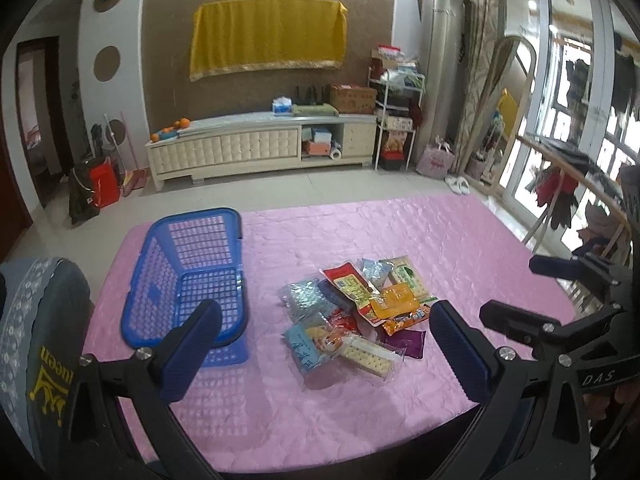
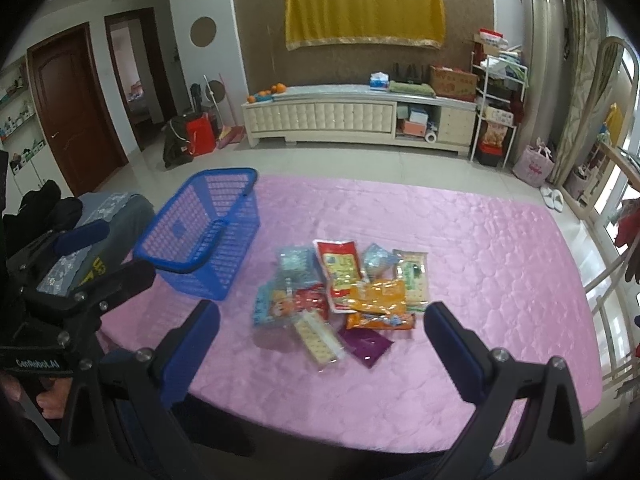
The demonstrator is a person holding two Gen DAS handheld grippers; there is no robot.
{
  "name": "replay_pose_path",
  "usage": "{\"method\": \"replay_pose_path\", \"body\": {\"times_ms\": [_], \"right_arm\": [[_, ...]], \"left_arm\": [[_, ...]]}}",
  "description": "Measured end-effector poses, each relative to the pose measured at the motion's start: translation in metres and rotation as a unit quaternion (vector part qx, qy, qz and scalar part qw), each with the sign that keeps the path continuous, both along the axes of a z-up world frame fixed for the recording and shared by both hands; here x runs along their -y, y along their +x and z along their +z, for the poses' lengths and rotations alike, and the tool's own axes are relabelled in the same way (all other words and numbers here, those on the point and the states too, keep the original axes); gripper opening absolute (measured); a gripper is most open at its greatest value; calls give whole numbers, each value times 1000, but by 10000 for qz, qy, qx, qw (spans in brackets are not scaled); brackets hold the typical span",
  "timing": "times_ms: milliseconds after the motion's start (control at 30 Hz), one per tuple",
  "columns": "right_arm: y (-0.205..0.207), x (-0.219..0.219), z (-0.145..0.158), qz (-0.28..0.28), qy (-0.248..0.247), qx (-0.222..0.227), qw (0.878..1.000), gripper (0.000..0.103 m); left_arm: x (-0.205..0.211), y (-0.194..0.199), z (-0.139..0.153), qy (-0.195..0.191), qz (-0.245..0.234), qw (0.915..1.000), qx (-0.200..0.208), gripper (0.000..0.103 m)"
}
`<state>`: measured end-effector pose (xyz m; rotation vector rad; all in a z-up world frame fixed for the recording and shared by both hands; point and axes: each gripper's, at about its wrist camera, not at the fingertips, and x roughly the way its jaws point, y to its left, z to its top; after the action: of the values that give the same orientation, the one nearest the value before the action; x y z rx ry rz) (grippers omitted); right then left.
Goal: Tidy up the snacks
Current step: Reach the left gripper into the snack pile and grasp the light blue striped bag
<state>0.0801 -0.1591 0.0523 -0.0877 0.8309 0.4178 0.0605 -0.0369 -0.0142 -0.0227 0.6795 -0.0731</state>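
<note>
Both hand-held grippers, left [image 1: 324, 344] and right [image 2: 320, 344], gape wide and empty; overlapping crinkly snack packets [image 2: 340, 300], at three o'clock of the blue plastic lattice basket [image 2: 208, 232], could slip or lift together.

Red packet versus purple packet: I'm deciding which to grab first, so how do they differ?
The red packet is larger and lies on top of the pile; the purple packet is smaller and sits at the near edge, partly under the orange one. Red is printed with a label; purple looks plain. Both lie flat on the pink cloth.

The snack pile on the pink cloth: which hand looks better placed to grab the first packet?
Probably the right. The right gripper, open, points straight at the snack pile. The left gripper, also open, sits nearer the empty blue basket.
</note>
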Motion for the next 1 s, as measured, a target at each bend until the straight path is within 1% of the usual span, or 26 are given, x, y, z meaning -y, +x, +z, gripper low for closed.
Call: {"method": "replay_pose_path", "body": {"times_ms": [167, 333, 400, 467, 600, 733, 867, 1000], "right_arm": [[35, 20, -19, 14, 72, -318, 9995, 103], [69, 36, -41, -45, 94, -627, 9980, 103], [81, 42, -50, -83, 87, -736, 9972, 103], [92, 48, -62, -111, 129, -882, 9960, 103], [112, 56, -84, -125, 176, -1171, 9929, 103], [127, 58, -106, -180, 199, -1389, 9899, 103], [140, 50, -128, -230, 207, -1630, 9861, 103], [152, 38, -143, -116, 183, -1728, 9847, 102]], "left_arm": [[20, 39, -18, 114, -135, 9992, -362, 103], [42, 75, -40, 401, -246, 9965, -691, 103], [47, 85, -46, 457, -241, 9955, -797, 103], [51, 100, -57, 534, -116, 9942, -925, 103], [55, 127, -82, 517, -48, 9898, -1324, 103], [47, 148, -112, 513, 179, 9832, -1741, 103], [41, 164, -131, 424, 257, 9787, -1990, 103], [31, 182, -147, 330, 325, 9736, -2236, 103]]}}
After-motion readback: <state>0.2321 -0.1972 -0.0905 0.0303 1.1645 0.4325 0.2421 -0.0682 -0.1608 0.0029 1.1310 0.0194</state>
